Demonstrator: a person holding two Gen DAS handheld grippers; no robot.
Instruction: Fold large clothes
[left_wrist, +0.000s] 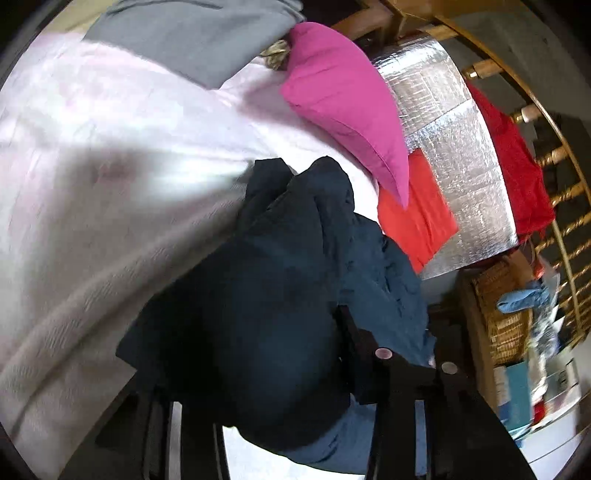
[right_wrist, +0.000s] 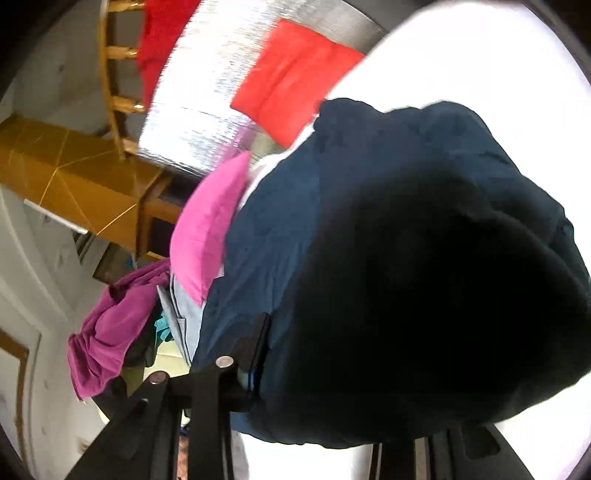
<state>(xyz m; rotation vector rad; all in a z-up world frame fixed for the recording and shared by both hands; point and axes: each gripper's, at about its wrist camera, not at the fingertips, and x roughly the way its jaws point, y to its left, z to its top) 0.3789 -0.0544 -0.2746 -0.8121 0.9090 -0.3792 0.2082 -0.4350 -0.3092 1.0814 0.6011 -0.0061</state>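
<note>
Left wrist view: left gripper (left_wrist: 295, 373) pinching dark blue garment (left_wrist: 266, 280) at lower centre; white bedsheet (left_wrist: 92, 166) open at left, pink pillow (left_wrist: 347, 107) upper centre.

Right wrist view: right gripper (right_wrist: 354, 373) clamped on garment (right_wrist: 406, 258) filling right; sheet edge (right_wrist: 480, 55) upper right.

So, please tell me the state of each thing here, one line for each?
dark blue garment: bunched up, not folded, on the white bedcover.
left tool: closed on the dark blue garment.
right tool: closed on the same garment.
pink pillow: propped up, tilted.
red cushion: leaning against the silver panel.
</note>
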